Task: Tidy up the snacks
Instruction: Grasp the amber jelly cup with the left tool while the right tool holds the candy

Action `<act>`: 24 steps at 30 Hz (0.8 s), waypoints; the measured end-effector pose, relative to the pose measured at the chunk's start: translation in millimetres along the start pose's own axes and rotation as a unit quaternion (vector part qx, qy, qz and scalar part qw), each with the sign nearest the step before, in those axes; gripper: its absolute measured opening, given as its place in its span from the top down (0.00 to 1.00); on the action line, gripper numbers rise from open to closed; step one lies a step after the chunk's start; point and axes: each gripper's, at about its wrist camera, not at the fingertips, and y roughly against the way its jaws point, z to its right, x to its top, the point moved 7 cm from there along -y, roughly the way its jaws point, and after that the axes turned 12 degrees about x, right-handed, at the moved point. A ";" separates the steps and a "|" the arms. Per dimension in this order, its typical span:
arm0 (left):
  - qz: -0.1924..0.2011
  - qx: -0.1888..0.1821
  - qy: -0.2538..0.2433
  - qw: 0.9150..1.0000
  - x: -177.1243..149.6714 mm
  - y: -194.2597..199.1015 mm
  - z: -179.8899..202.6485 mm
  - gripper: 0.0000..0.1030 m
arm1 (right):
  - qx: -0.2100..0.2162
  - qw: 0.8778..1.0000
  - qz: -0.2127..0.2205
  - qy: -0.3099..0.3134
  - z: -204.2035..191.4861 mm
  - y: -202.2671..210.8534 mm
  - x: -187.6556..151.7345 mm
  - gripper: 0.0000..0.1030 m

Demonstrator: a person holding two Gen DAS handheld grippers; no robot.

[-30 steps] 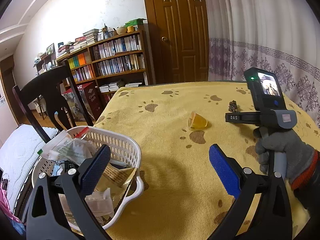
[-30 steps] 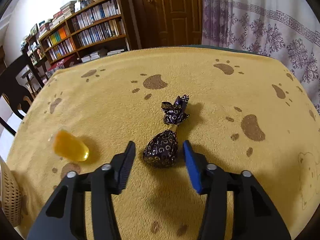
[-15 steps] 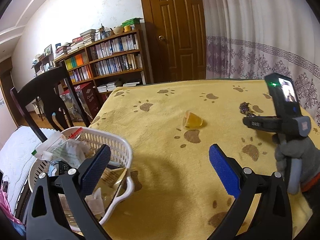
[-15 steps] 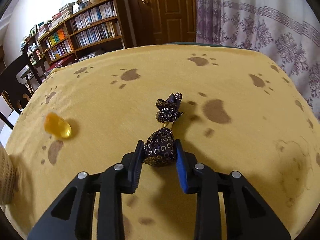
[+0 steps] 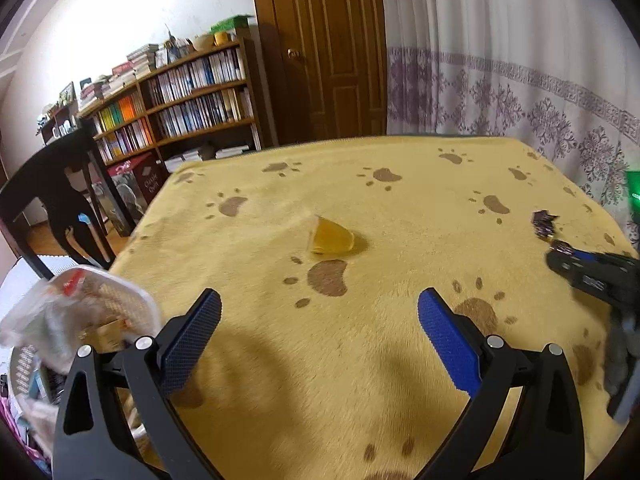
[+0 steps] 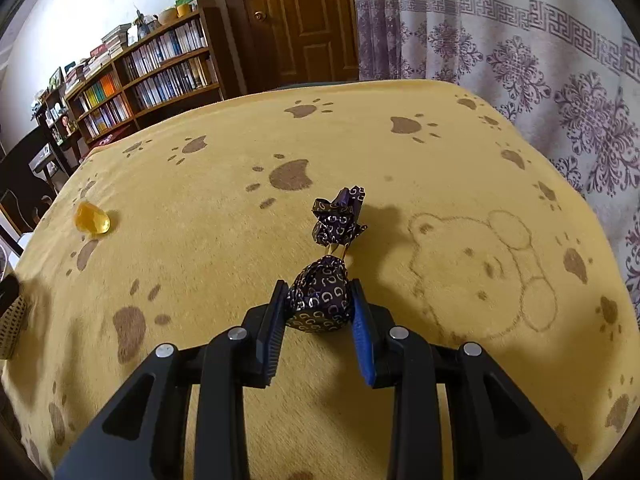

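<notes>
My right gripper (image 6: 320, 306) is shut on a purple foil-wrapped candy (image 6: 322, 302), whose twisted tail sticks up ahead of the fingers. From the left wrist view the same candy (image 5: 544, 226) and the right gripper (image 5: 560, 254) show at the far right edge. A yellow jelly cup (image 5: 332, 237) lies on its side mid-table, also visible as the jelly cup (image 6: 93, 220) far left of my right gripper. My left gripper (image 5: 318, 332) hangs open above the cloth, short of the jelly cup, with nothing between its fingers. A white basket (image 5: 120, 300) holding several snack packets sits at the left.
The table wears a yellow cloth with brown paw prints (image 5: 400, 360). A dark chair (image 5: 60, 196) stands at the left beyond the basket. Bookshelves (image 5: 188, 100), a wooden door (image 5: 332, 52) and a patterned curtain (image 5: 520, 80) lie behind the table.
The right gripper closed around the purple candy and lifted it off the cloth. The left gripper swung right, away from the basket, toward the jelly cup.
</notes>
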 end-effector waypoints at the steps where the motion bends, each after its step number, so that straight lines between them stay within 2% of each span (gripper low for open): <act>1: -0.010 0.001 -0.002 1.000 0.8 -9.1 3.3 0.03 | 0.005 1.000 0.001 -0.005 1.4 1.1 -1.1 0.70; 7: -0.037 0.040 -0.009 0.998 14.8 -59.4 11.4 0.03 | 0.015 1.000 0.000 -0.008 -0.4 -1.1 -2.1 0.70; 14: -0.068 0.055 -0.010 0.996 29.1 -102.9 12.6 0.03 | 0.020 1.000 0.001 -0.012 0.2 -1.1 -2.8 0.69; 16: -0.072 0.053 -0.015 0.996 32.0 -110.2 15.1 0.08 | 0.020 1.000 0.001 -0.013 0.1 -1.1 -2.8 0.69; 20: -0.072 0.052 -0.028 0.996 36.5 -119.1 22.3 0.10 | 0.020 1.000 0.001 -0.012 0.1 -1.2 -2.7 0.69; 22: -0.074 0.051 -0.035 0.995 36.1 -121.3 25.9 0.20 | 0.021 1.000 0.001 -0.013 0.1 -1.3 -2.7 0.69; 24: -0.077 0.045 -0.035 0.995 35.0 -124.5 28.3 0.26 | 0.020 1.000 0.001 -0.013 0.2 -1.1 -2.7 0.69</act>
